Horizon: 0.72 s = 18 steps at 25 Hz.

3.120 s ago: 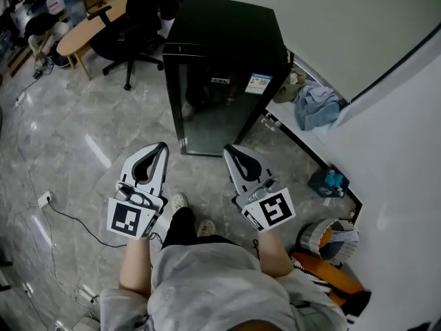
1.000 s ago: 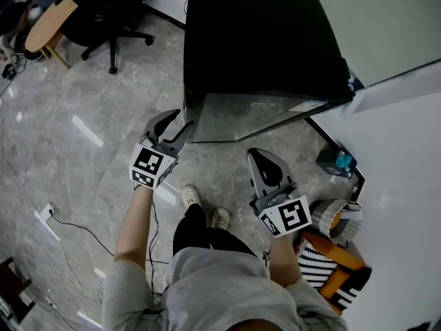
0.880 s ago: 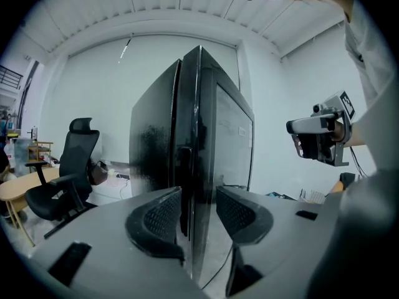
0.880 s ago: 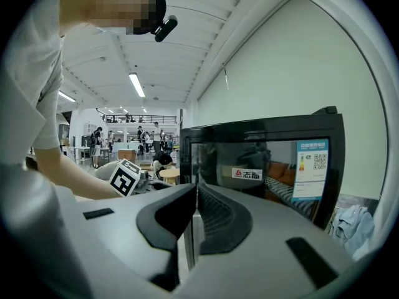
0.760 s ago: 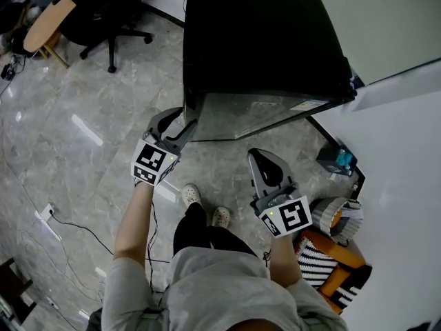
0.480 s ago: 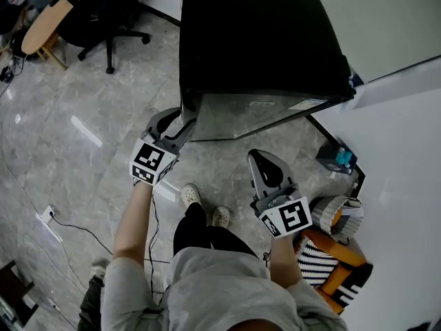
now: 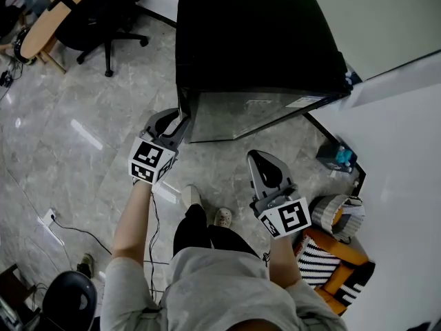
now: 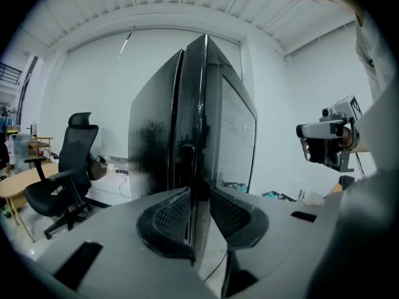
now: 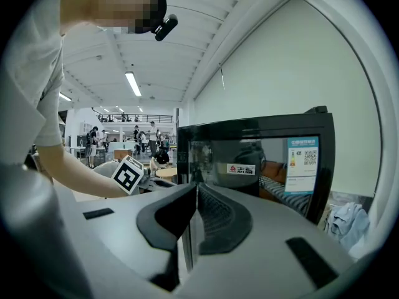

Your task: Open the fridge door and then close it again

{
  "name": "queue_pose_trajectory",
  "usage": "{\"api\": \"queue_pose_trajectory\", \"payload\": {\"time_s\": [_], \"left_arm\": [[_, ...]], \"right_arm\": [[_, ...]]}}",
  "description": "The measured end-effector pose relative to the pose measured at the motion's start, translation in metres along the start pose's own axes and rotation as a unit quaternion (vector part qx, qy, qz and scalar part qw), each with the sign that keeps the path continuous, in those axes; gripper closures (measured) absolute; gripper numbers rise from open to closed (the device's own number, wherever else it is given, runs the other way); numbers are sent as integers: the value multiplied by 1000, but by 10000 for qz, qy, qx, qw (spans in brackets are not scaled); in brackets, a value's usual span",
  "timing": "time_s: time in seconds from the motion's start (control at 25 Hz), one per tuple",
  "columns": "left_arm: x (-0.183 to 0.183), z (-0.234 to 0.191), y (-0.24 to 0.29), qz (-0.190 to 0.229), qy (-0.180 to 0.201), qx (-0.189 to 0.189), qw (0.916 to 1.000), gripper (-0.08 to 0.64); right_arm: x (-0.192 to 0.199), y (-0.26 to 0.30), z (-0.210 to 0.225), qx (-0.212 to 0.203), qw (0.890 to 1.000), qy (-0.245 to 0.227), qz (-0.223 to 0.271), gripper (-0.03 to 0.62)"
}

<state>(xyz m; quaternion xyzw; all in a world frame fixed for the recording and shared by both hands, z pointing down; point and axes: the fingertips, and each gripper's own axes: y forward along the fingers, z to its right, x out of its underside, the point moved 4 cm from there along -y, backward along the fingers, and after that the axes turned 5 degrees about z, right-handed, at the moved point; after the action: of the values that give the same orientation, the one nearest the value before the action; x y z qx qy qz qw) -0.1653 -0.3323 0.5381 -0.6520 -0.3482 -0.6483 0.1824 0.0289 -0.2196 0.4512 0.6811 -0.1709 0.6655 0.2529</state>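
- Step in hand: the opening grasp. The left tool (image 7: 176, 121) sits at the nine o'clock edge of the fridge door (image 7: 241, 116). Its jaws have just been closing and now stand narrow, with that edge between the pads.
- In the left gripper view the door's edge fills the gap of the left tool (image 8: 198, 213). The pads appear to press on both faces (judged a grip, not fully certain).
- The right tool (image 7: 260, 157) hangs at about five o'clock from the door, apart from it. Its jaws are drawn together on nothing, as the right gripper view confirms (image 9: 193, 213).
- Next move, in my judgement: pull the gripped edge toward the person in an arc about the far hinge side. Keep the pinch firm, since a smooth thin edge may slip.
- Location: the fridge (image 7: 255, 40) stands on the floor (image 7: 89, 116) at twelve o'clock from the person.
- Condition: a black cabinet with a dark, reflective glass front. The door lies flush and is judged not yet opened. A blue-and-white label (image 9: 302, 157) sits at its two o'clock corner.
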Motion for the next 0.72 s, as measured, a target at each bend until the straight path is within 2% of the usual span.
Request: {"api": "queue_pose_trajectory", "payload": {"time_s": [0.72], "left_arm": [[-3,9,-5,-269,-46,-650,9975,457]], "right_arm": [[-8,-34,13,-106,9998,26,176,569]]}}
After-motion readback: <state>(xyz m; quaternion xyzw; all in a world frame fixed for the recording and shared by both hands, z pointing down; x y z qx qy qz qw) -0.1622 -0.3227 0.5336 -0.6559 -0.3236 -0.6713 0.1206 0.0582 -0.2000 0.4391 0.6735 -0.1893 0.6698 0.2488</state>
